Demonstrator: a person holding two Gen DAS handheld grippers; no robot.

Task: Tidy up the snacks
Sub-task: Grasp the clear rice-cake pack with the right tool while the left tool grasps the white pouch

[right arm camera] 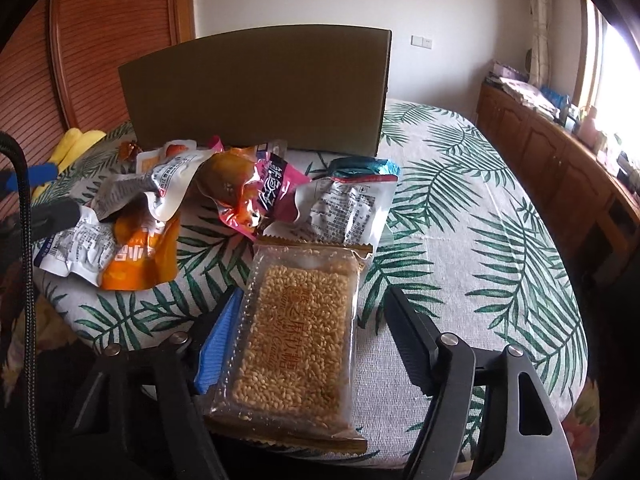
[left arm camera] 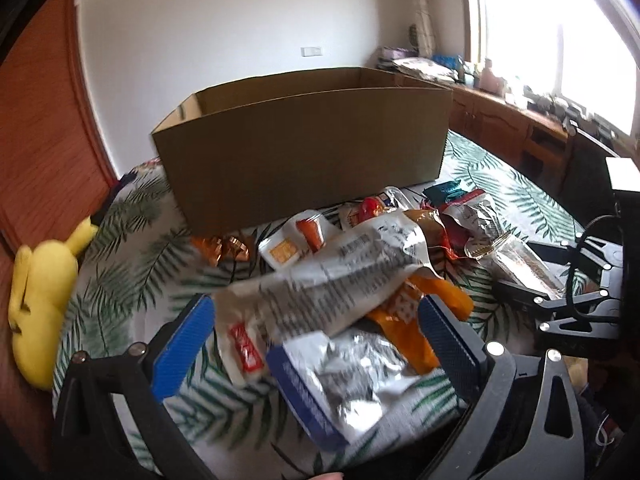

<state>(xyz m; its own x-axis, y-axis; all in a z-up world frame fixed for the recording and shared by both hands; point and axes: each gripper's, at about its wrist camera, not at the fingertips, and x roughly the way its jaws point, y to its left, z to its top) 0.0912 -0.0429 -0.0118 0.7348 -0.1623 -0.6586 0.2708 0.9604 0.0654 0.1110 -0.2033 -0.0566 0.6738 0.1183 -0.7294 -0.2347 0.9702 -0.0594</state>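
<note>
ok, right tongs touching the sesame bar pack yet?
Cannot tell. Right wrist view: the sesame bar pack lies between the right tongs, against the blue pad, with a clear gap to the other finger.

box [left arm camera: 304, 152]: matt brown cardboard | sesame bar wrapper [right arm camera: 296, 340]: clear glossy plastic | silver packet [left arm camera: 352, 376]: crinkled shiny foil | bedspread [right arm camera: 460, 216]: woven leaf-print cloth | headboard [right arm camera: 100, 48], upper left: ribbed varnished wood | toy [left arm camera: 40, 304]: yellow plush

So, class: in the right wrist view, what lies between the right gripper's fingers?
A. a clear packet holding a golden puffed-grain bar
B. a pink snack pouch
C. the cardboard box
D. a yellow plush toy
A: the clear packet with the golden grain bar lies lengthwise between the right gripper fingers.
</note>
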